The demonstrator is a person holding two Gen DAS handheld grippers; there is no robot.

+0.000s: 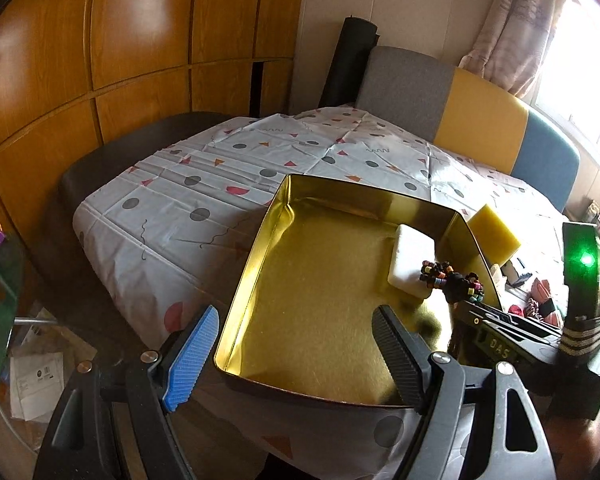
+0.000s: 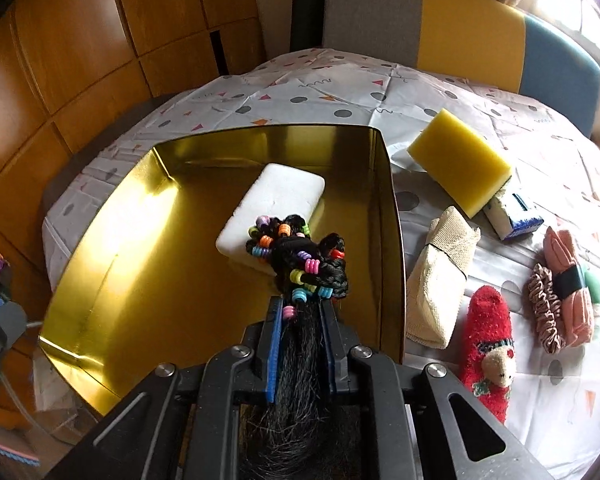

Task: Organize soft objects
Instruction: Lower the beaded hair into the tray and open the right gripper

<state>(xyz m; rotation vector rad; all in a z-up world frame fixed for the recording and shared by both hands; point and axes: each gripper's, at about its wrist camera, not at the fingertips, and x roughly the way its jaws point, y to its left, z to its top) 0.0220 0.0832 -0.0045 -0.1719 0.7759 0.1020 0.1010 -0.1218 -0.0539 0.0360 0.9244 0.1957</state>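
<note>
Patterned tablecloth point(image 2: 540, 380), right claw point(image 2: 300, 312) clamping beaded hairpiece point(image 2: 300, 260), left claw point(image 1: 296, 356) wide open

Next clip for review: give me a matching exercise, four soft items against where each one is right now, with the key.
Items:
1. white foam block
2. beaded hair braid
3. yellow sponge
4. red fuzzy sock

Places:
A. held between the right gripper fingers, above the tin
B. on the tablecloth nearest the camera, right of the tin
C. lying inside the gold tin
D. on the tablecloth beyond the tin's far right corner

Pairs: 1-C, 2-A, 3-D, 4-B
</note>
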